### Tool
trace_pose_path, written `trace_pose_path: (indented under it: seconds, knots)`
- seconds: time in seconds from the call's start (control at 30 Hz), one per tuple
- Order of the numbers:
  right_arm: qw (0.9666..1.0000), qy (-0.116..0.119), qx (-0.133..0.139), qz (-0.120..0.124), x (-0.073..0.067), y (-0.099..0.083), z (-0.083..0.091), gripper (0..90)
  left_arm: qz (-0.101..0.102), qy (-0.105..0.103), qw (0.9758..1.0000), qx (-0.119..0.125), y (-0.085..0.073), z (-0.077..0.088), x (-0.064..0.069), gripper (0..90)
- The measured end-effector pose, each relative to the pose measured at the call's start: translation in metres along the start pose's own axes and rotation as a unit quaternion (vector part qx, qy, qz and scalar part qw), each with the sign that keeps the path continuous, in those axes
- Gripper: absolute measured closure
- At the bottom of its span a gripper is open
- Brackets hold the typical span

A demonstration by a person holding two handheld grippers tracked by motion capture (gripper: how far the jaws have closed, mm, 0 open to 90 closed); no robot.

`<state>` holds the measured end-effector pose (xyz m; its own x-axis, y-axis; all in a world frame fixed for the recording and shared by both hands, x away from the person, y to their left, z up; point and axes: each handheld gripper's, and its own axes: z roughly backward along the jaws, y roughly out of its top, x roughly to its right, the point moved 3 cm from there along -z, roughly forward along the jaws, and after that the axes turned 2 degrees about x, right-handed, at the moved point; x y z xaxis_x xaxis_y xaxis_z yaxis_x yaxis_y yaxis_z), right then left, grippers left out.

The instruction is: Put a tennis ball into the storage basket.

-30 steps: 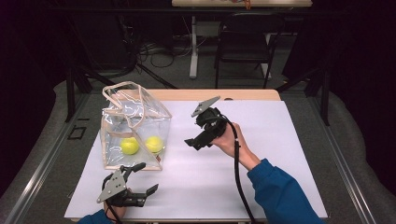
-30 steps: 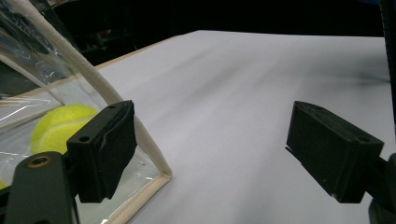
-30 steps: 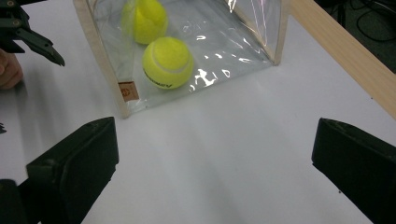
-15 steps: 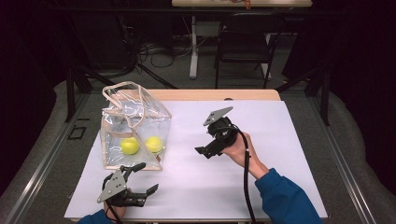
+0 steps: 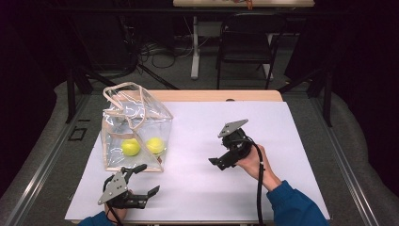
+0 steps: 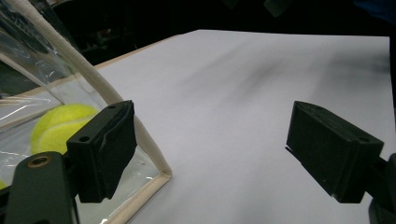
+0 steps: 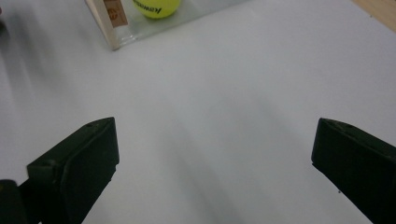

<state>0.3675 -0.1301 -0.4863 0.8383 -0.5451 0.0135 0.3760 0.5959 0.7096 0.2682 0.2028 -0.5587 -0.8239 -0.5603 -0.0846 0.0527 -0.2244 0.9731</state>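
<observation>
While both sets of fingers stand wide with nothing between them, the left gripper [image 5: 141,180] sits low at the near left edge of the white surface [image 5: 282,122], just in front of the clear bag [image 5: 134,127]. Left gripper view: one black finger [image 6: 100,149] overlaps the bag's beige-trimmed bottom corner, touching or not I cannot tell; the other finger [image 6: 334,149] is out over bare surface. One tennis ball [image 6: 58,126] shows through the bag's clear wall right behind the near finger. Right gripper [image 5: 221,162] is held above the middle of the surface, well apart from the bag, tilted down and pointing toward it. Right gripper view: fingers [image 7: 77,163] spread over bare white, bag corner and a ball at the top edge. Bag stands upright at the left side of the surface, two yellow tennis balls [image 5: 131,147] side by side on its floor, handles up. Blue sleeve [image 5: 294,207] at bottom right.
</observation>
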Motion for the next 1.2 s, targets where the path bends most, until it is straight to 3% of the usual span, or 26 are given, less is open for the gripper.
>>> trace_pose_path:
  seconds: [0.4,0.67,0.93,1.2]
  knots:
    - [0.9997,-0.015,-0.006,-0.019,0.000,-0.042,0.017,0.2,0.000,0.000,1.0000,-0.001,0.000,0.000,0.000,15.8]
    - [0.9988,-0.015,-0.009,-0.045,0.000,-0.074,0.016,0.2,0.001,0.001,1.0000,-0.002,0.000,0.000,0.000,15.8]
    - [0.9975,-0.013,0.003,-0.069,-0.001,-0.103,0.013,0.1,0.000,0.002,1.0000,-0.004,0.000,0.000,0.000,15.8]
    - [0.9968,-0.017,0.020,-0.075,-0.002,-0.123,0.014,0.0,-0.001,0.000,1.0000,-0.006,0.000,-0.001,0.001,15.8]
